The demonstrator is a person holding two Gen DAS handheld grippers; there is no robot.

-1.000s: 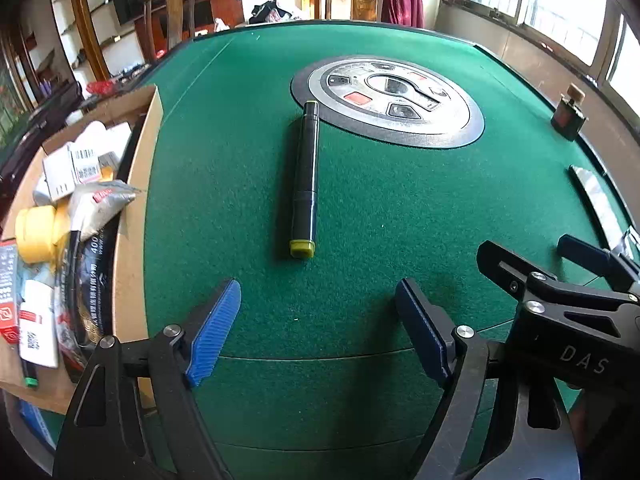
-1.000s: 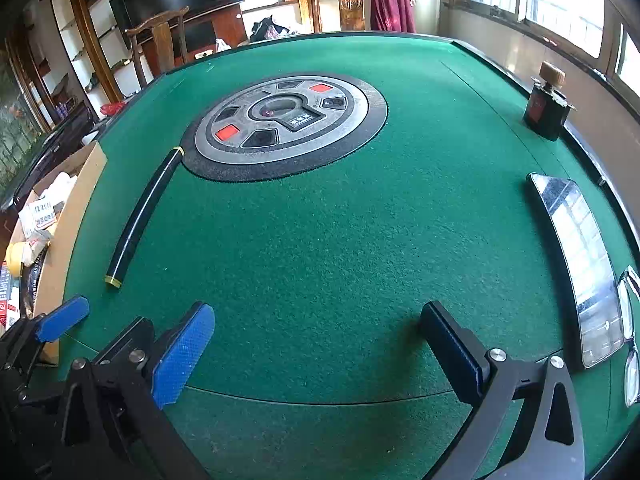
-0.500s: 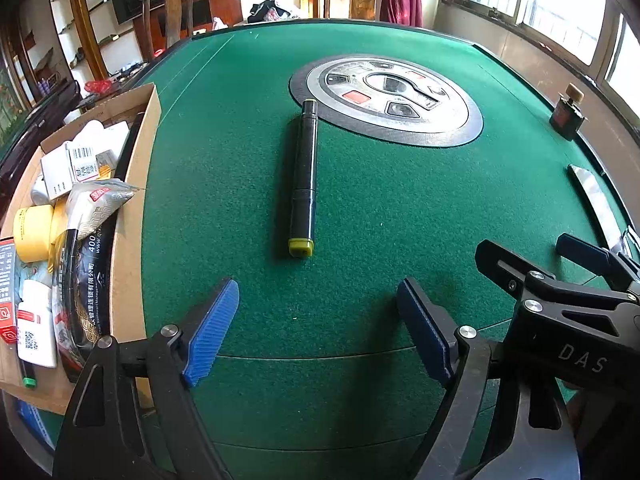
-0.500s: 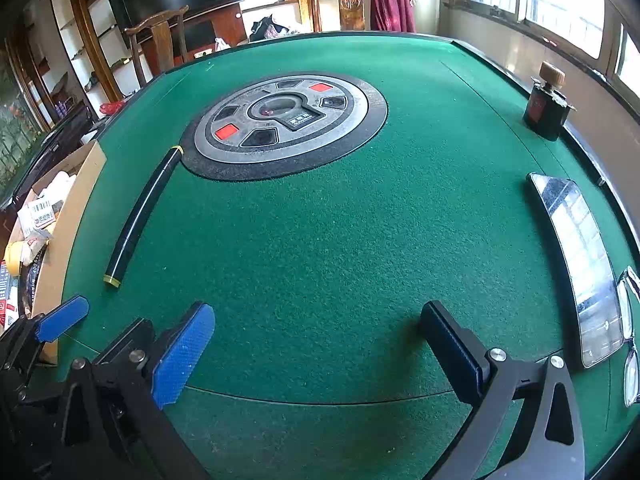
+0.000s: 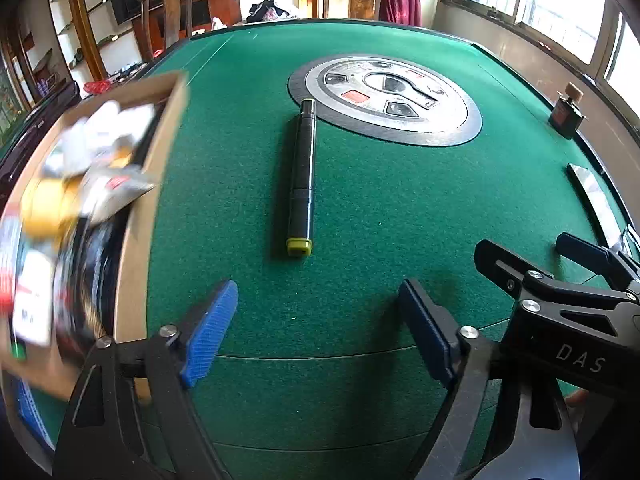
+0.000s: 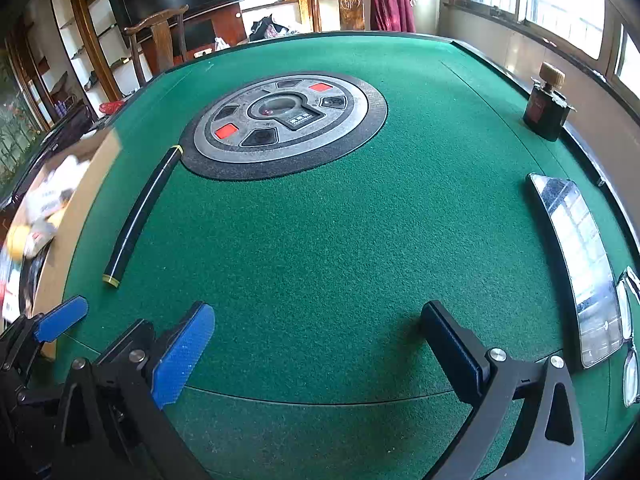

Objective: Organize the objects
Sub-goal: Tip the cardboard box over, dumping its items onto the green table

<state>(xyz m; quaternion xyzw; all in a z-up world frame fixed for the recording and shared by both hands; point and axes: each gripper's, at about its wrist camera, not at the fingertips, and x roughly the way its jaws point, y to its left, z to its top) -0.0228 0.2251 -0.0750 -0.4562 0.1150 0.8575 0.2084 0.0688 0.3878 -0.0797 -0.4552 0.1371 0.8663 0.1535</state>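
Left wrist view: the black marker (image 5: 302,176) lies on the felt, far tip touching the round centre console (image 5: 384,100). It looks light, rigid and rather slick; mid-barrel seems the best grip. Left gripper (image 5: 316,320) opening, empty; right gripper (image 6: 316,344) spread, empty

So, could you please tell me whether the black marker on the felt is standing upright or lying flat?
Lying flat. The black marker rests lengthwise on the green felt, its yellow end nearest the camera, far end by the round centre panel.
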